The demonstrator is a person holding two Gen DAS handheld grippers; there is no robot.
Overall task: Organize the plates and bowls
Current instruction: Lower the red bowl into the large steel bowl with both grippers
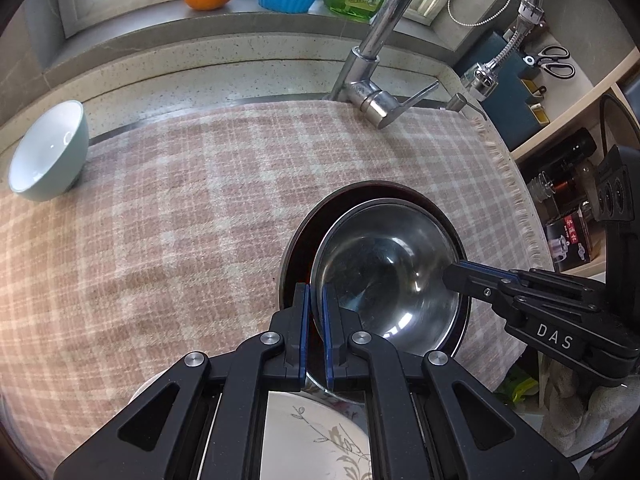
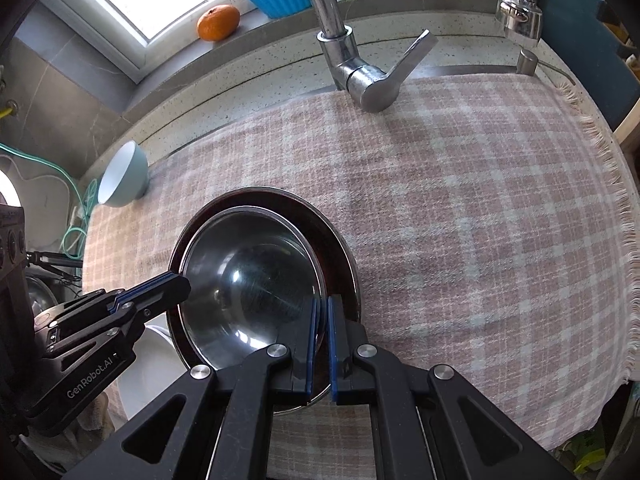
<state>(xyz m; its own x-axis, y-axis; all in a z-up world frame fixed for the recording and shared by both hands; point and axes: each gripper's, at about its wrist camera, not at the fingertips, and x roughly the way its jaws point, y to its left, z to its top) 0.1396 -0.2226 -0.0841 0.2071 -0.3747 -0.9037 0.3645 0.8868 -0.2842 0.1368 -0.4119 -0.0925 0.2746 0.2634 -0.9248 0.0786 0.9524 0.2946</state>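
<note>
Steel bowl [image 1: 384,276] held at both rims, sitting in a dark plate [image 1: 296,248] on the checked cloth [image 1: 160,220].

Your left gripper [image 1: 316,320] hides the bowl's near edge, and a patterned white plate [image 1: 316,436] below it is mostly covered by the linkage (only a slice shows). Both tongs are narrowed right down: the left pinches the bowl's rim on its side, and your right gripper [image 2: 320,336] pinches the opposite rim. The pale blue bowl [image 1: 48,152] lies tipped at the cloth's far corner, well apart.
</note>
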